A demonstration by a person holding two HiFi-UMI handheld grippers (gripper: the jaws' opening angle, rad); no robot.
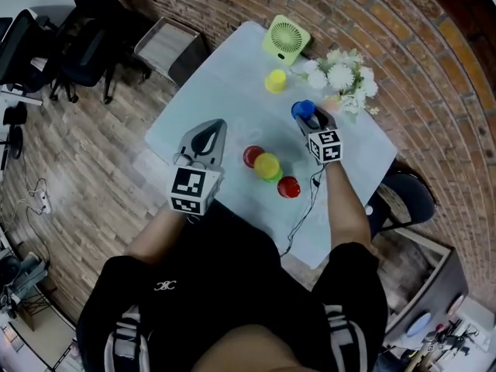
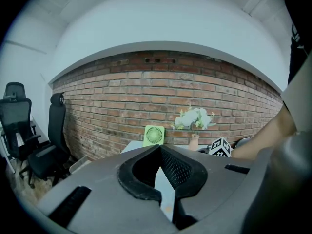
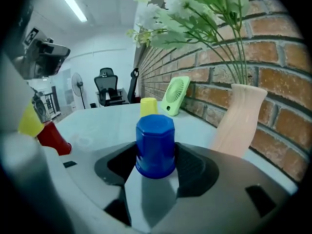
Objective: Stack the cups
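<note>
On table: two red cups, two yellow, one blue, one green.

Beside the flowers the right gripper hides part of the blue cup; farther off, a yellow cup covers a seemingly green cup.

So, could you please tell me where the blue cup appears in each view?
Head view: blue cup, right of centre, beside the flowers.
Left gripper view: not in it.
Right gripper view: blue cup at centre, between the fingers.
Shared landmark: green fan.
</note>
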